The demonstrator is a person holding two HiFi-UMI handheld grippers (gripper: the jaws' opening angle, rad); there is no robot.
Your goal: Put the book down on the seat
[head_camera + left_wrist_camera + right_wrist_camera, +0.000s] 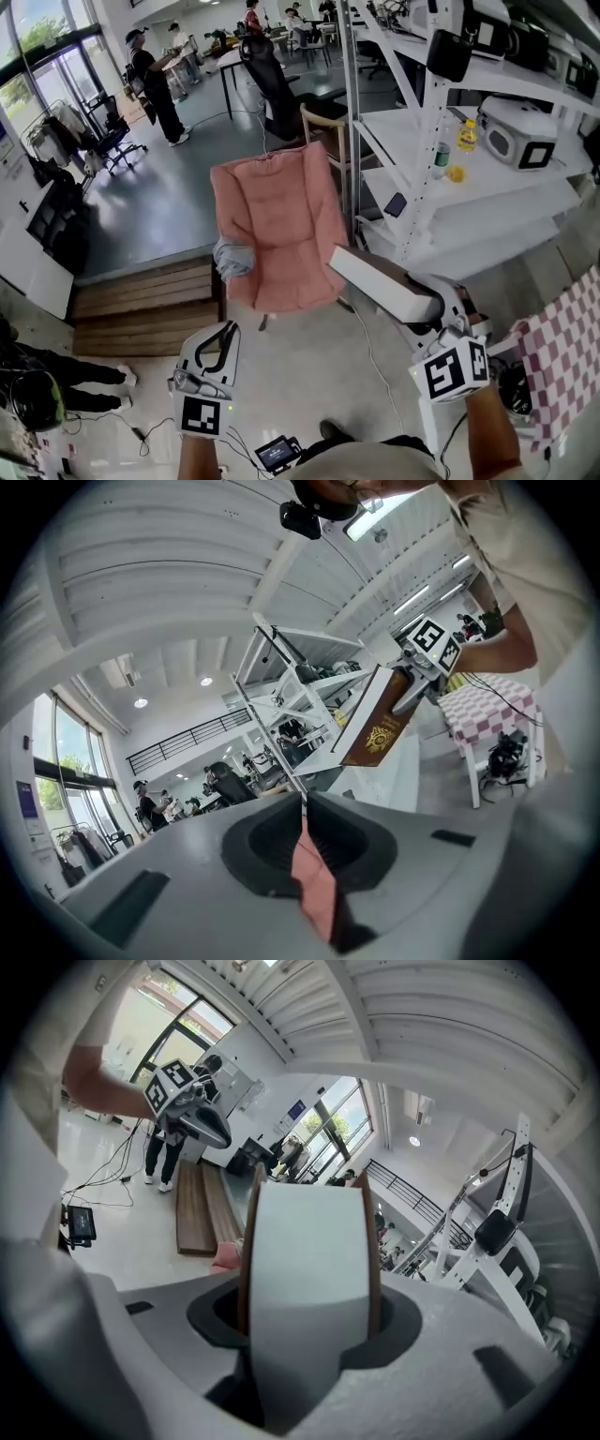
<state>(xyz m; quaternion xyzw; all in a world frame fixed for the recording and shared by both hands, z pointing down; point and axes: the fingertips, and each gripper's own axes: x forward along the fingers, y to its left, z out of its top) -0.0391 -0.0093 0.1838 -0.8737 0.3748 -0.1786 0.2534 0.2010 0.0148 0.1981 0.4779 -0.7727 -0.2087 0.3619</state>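
The carry is the step in hand, with the book not yet set down: the right gripper [433, 302] has its jaws clamped on the book [384, 281], pads pressing the two covers with the page block between them, and it holds the volume in the air just off the right edge of the pink seat [281, 279], one end of it overlapping the cushion's rim in the head view. The left gripper [221, 336] hangs low in front of the chair with its jaws together and nothing in them, only a sliver of pink showing through the slit. The next move, as I judge it, calls for swinging the book leftward over the middle of the cushion, lowering it flat, and only then letting the jaws part, since a release at the edge could let it slide off. The book is a thick hardback, a smooth brown cover with a gold emblem and a pale, square-cut block of pages; it should handle as a rigid slab. The seat is soft quilted fabric, rounded and padded, likely to give under the weight, and a crumpled grey cloth [232, 258] lies at its left side
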